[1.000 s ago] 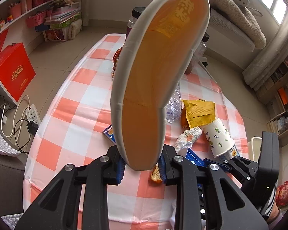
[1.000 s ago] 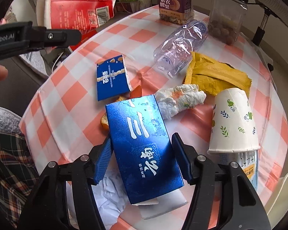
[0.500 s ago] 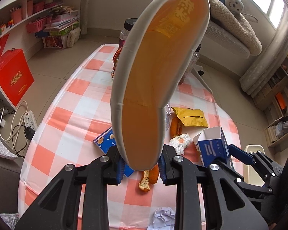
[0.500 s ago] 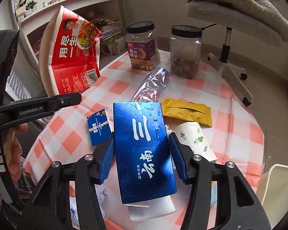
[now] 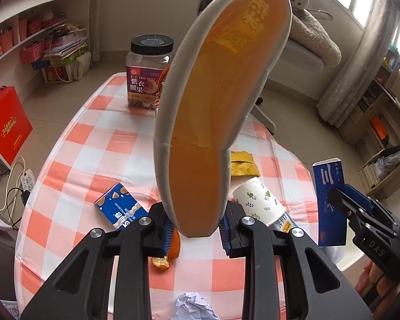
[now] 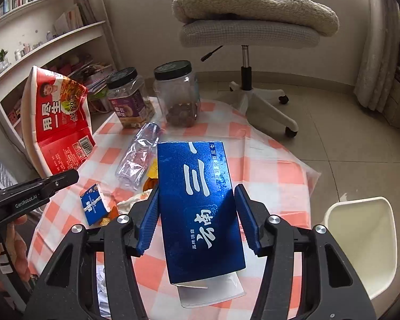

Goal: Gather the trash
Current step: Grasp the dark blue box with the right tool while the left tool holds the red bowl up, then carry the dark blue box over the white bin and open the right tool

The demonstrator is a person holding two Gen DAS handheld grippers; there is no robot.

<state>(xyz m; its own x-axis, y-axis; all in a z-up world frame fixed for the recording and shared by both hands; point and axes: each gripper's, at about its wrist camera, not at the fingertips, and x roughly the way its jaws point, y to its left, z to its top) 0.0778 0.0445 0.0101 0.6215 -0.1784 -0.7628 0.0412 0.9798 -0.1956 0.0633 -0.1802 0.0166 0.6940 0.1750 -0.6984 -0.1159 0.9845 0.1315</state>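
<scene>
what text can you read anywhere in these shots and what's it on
"ZI YI YAO GUO" and "紫衣腰果": label of the nut jar
"用尽一生": red instant noodle bowl
"云南": blue box
"GenRobot.AI": left gripper
"DAS": right gripper
Blue snack packet, barcode and small print on the bowl: too small to read.

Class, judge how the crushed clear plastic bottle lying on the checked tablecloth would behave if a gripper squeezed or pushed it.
The crushed clear plastic bottle looks empty, so probably light. Its dented walls suggest it would buckle further under a squeeze. Lying on its side on the checked tablecloth, it might slide or roll a little.
</scene>
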